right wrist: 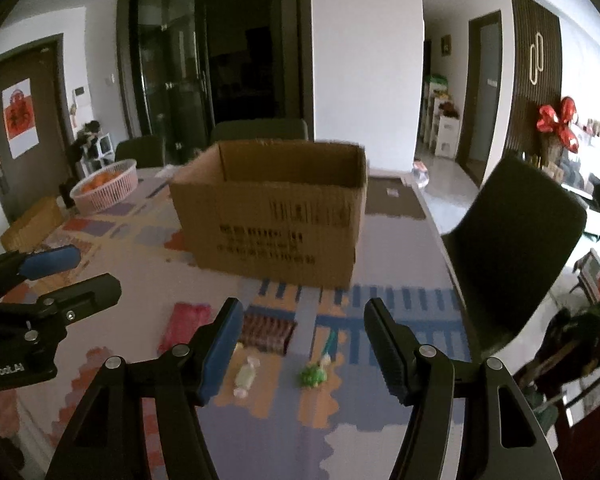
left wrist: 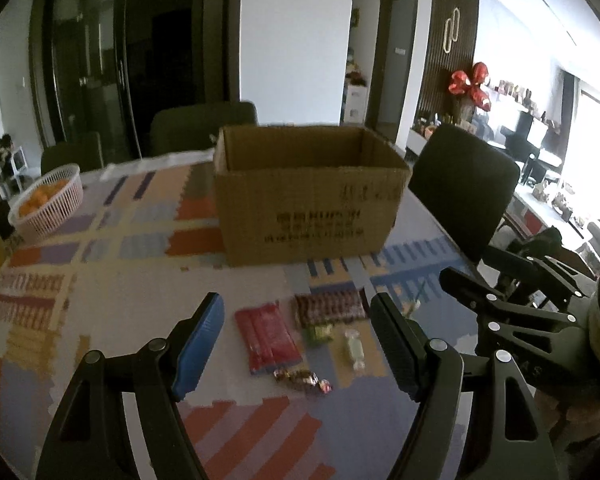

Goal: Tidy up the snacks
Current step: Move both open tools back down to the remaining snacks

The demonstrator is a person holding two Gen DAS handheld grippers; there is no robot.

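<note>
Several snacks lie on the patterned tablecloth in front of an open cardboard box [left wrist: 308,200] [right wrist: 268,216]. They are a red packet [left wrist: 270,338] [right wrist: 186,326], a dark red strip pack [left wrist: 328,308] [right wrist: 266,332], a green candy [left wrist: 318,332] [right wrist: 312,376], a pale wrapped candy [left wrist: 354,346] [right wrist: 246,376] and dark foil candies [left wrist: 300,380]. My left gripper [left wrist: 297,298] [right wrist: 96,268] hovers open above the red packet and strip pack. Just to its right, my right gripper [right wrist: 305,304] [left wrist: 468,264] hangs open over the two candies. Neither holds anything.
A pink basket of oranges [left wrist: 46,200] [right wrist: 106,188] stands at the table's far left. A dark chair [left wrist: 464,192] [right wrist: 520,248] sits close against the table's right edge. More chairs stand behind the box.
</note>
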